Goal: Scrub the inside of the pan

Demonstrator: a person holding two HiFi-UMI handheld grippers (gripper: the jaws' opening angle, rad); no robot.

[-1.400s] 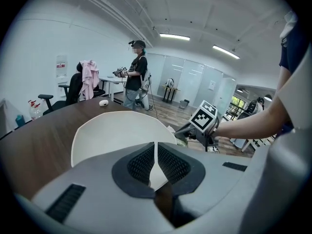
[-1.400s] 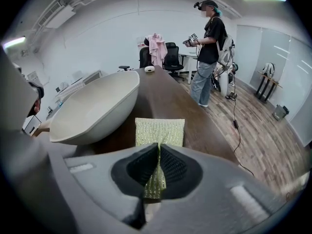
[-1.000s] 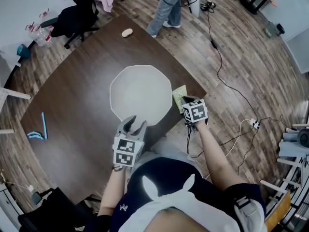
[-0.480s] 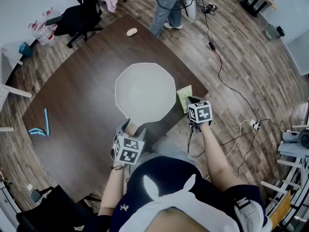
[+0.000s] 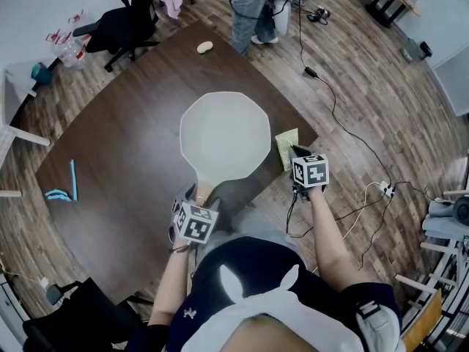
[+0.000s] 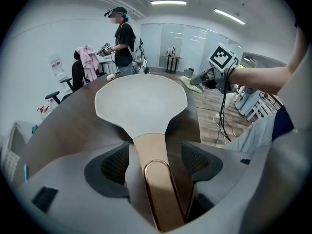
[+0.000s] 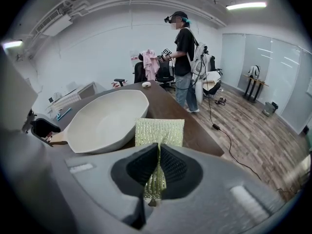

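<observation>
while the left claw (image 6: 157, 153) stands spread wide, its jaws having just been opening, the pan's handle (image 6: 148, 147) runs straight between them; the dark meshed pads (image 6: 116, 164) sit clear of it on either side, so nothing is pinched there. the handle is tan with a copper-coloured loop set in its end, and it reaches toward the person's body over the near edge of the dark brown counter (image 5: 124, 167). the pan (image 5: 225, 132) itself is pale, off-white and many-sided, resting upright on the counter near that edge, its inside bare. off to the pan's right the right claw (image 7: 158, 167) is pressed together on a yellow-green mesh scrubbing cloth (image 7: 159, 130); the cloth's near end is squeezed flat between the jaws and the rest fans out ahead of them, just beside the pan's rim and apart from it. whether the cloth's far end brushes the counter i cannot tell. from above, that claw hangs by the counter's right corner, with the cloth lying over the edge there. at the far corner of the counter lies a small pale lump (image 5: 204, 47), and toward the left edge a couple of thin blue pieces (image 5: 62, 185). beyond the counter a person (image 7: 184, 57) stands on the wood floor (image 5: 381, 86), a black office chair (image 5: 121, 28) draped with pink clothing nearby, and cables (image 5: 337, 116) trail across the floor to the right.
</observation>
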